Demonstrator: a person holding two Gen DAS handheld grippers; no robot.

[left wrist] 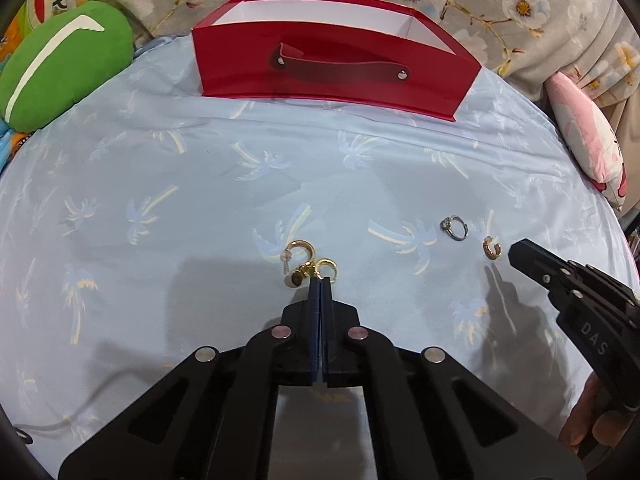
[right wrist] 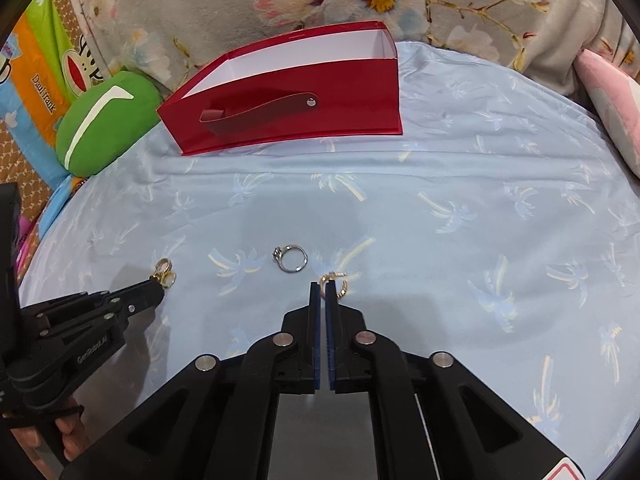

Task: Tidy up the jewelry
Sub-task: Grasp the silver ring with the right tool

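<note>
Gold earrings (left wrist: 308,268): left gripper (left wrist: 321,280) jaws pressed together at them.
Small gold hoop (right wrist: 336,282): at right gripper (right wrist: 322,286), jaws slightly apart.
Silver ring (right wrist: 290,259): eleven o'clock of hoop.
Red box (left wrist: 332,68): twelve o'clock.

A bed (left wrist: 160,200) covered in a pale blue palm-print sheet carries everything. A red open-topped box (left wrist: 332,76) with a strap handle stands at its far side. Nearer than the box lie gold hoop earrings (left wrist: 308,264), a silver ring (left wrist: 454,229) and a small gold hoop earring (left wrist: 492,247). A green cushion (left wrist: 60,76) sits left of the box.
</note>
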